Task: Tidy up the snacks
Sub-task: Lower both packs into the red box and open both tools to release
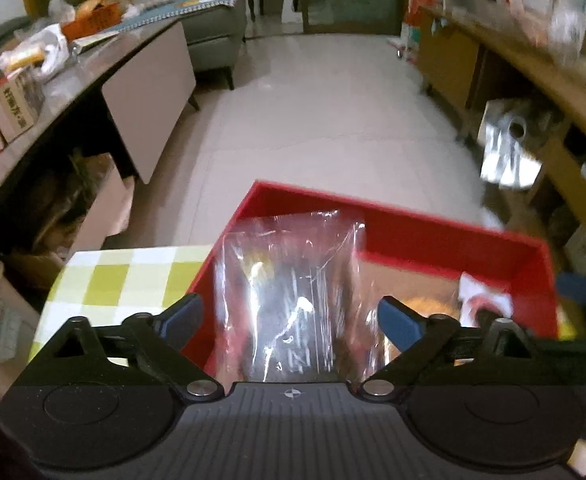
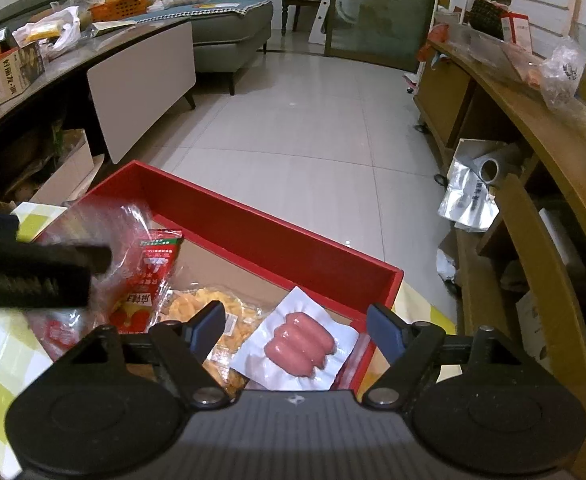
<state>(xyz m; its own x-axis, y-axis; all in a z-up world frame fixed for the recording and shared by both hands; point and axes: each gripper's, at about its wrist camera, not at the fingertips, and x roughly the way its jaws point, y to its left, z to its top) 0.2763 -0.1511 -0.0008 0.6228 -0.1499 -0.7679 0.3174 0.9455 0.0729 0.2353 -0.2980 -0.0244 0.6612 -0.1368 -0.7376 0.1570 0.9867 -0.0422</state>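
Both tongs spread, pinching nothing: left tongs hung over a clear snack bag, right tongs over the sausage pack. Red box on the checkered surface also held chips and a red sachet.

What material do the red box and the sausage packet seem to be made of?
Red box: probably cardboard, matte red walls, plain brown floor inside. Sausage packet: seemingly vacuum-sealed plastic film, glossy, clear over the three sausages, with a white border or backing.
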